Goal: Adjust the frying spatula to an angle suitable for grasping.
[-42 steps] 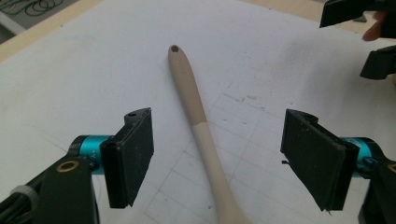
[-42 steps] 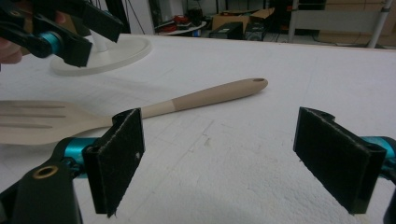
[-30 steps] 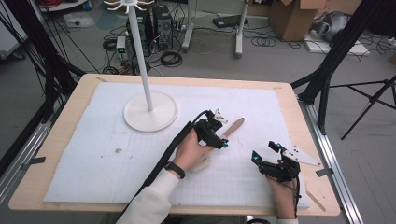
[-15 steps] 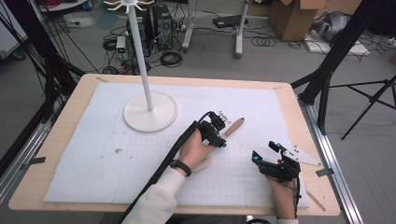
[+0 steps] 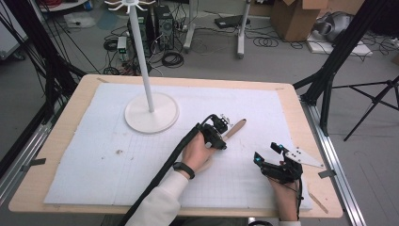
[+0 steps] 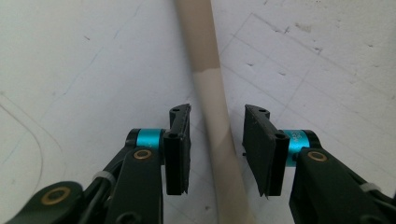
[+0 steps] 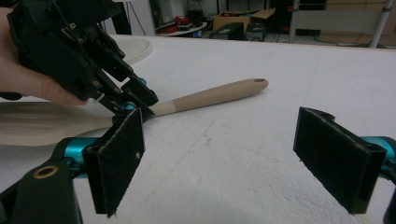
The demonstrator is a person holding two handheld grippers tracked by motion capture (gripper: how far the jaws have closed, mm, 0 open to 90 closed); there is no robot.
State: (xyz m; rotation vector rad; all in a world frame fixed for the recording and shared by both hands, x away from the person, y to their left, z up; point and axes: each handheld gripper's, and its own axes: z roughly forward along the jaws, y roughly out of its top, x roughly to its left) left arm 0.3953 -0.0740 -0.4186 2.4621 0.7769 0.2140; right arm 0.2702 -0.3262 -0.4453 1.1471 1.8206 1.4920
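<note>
2 black pads [image 6: 180, 149] straddling a spatula handle [image 6: 215, 102], no legible writing

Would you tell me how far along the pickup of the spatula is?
Done: the left gripper straddles the spatula handle. In hand: its jaws have just been closing, gaps still visible either side. Left: clamp and lift. The right gripper waits open.

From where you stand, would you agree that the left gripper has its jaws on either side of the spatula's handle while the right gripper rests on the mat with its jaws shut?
Not quite: the right gripper has its jaws wide open, as the right gripper view shows. The rest holds: the left gripper has its jaws on either side of the spatula's handle, and they have just been closing, with gaps still visible on both sides.
</note>
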